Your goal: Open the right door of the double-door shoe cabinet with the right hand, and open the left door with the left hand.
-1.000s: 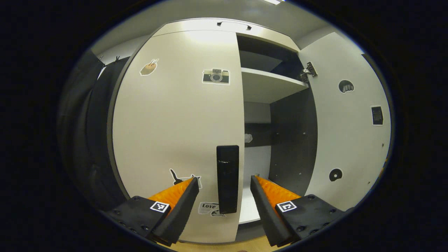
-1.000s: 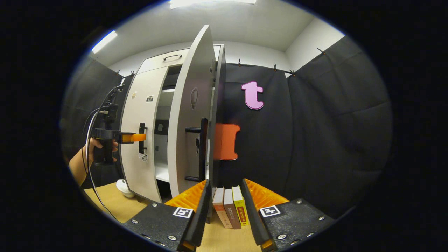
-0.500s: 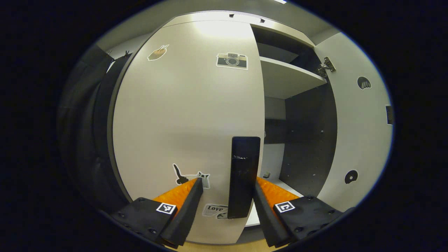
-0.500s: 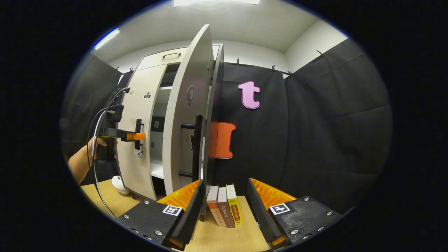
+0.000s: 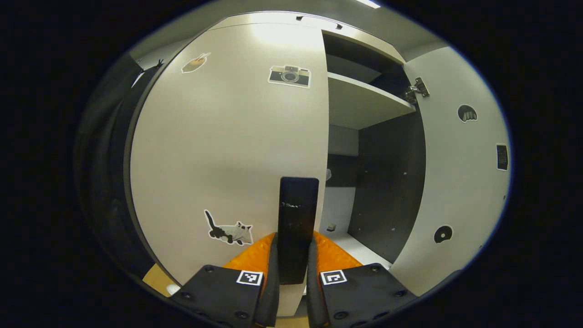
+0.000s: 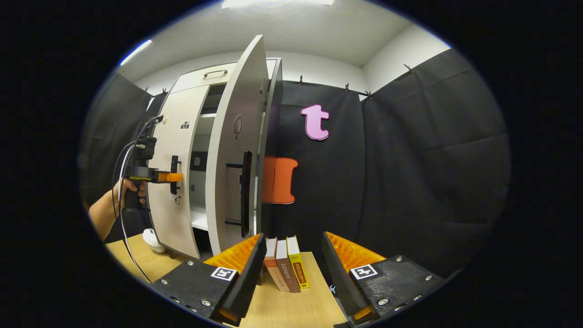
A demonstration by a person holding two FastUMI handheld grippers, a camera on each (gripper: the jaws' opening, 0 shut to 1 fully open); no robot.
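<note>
The pale left door (image 5: pixel 218 150) of the shoe cabinet carries several stickers and a black upright handle (image 5: pixel 297 214). My left gripper (image 5: pixel 292 273) is shut on the lower part of that handle, one finger on each side. The right door (image 5: pixel 455 173) stands swung wide open, showing a shelf (image 5: pixel 364 102) and the dark inside. In the right gripper view the open right door (image 6: pixel 232 150) is seen edge-on with its black handle (image 6: pixel 246 193). My right gripper (image 6: pixel 291 269) is open, holds nothing, and hangs apart from that door. Farther left a hand holds the left gripper (image 6: pixel 171 176) at the left door (image 6: pixel 175 150).
Three books (image 6: pixel 283 269) stand upright on the wooden table (image 6: pixel 300 305) just beyond my right gripper's fingers. A small white object (image 6: pixel 152 239) lies on the table by the cabinet's left foot. Black cloth walls close in behind and to the right.
The left gripper's fingers moved in and closed on the left door handle. The right gripper drew back a little from the open right door, still open.
</note>
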